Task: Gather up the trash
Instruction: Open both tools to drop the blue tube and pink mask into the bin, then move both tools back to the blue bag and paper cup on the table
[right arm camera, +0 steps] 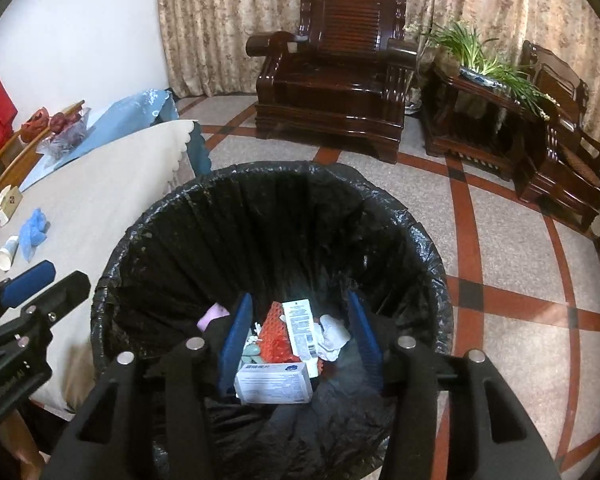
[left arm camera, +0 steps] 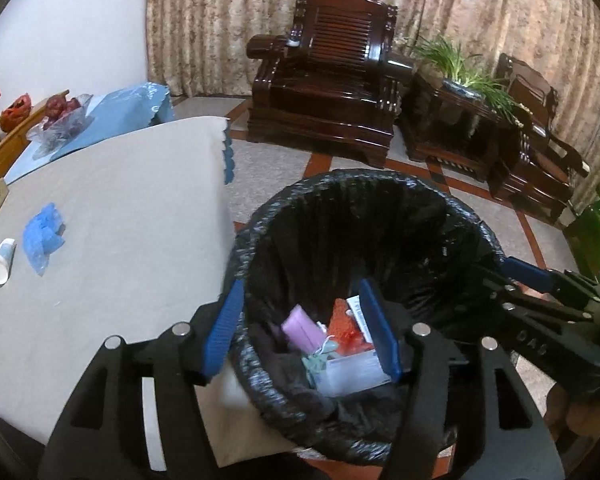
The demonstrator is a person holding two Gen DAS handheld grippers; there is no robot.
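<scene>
Between the blue pads of the right gripper [right arm camera: 300, 340], down at the bottom of the black-lined trash bin [right arm camera: 148, 216], lie a white box [right arm camera: 274, 384], a red netted piece [right arm camera: 275, 340], a white printed tube [right arm camera: 300, 328] and a crumpled white tissue [right arm camera: 334, 334]. Its fingers stand apart with nothing pressed between them, both inside the bin's mouth, with dark liner wall showing on either outer side. A pink box [right arm camera: 212, 316] sits just past the left pad.

Over the near-left rim hangs the left gripper [left arm camera: 304, 328], its fingers also spread and empty. One pad [left arm camera: 224, 328] lies outside the bin, over the gap between the liner edge and the corner of the cloth-covered table [left arm camera: 140, 200]; the other pad reaches inside, above the same heap of trash.

Off to the left of both grippers, well apart on the table, rest a blue crumpled glove [left arm camera: 42, 236] and a small white tube [left arm camera: 2, 260]. Beyond the bin's far rim the tiled floor [right arm camera: 520, 248] lies open up to a dark wooden armchair [right arm camera: 336, 76].
</scene>
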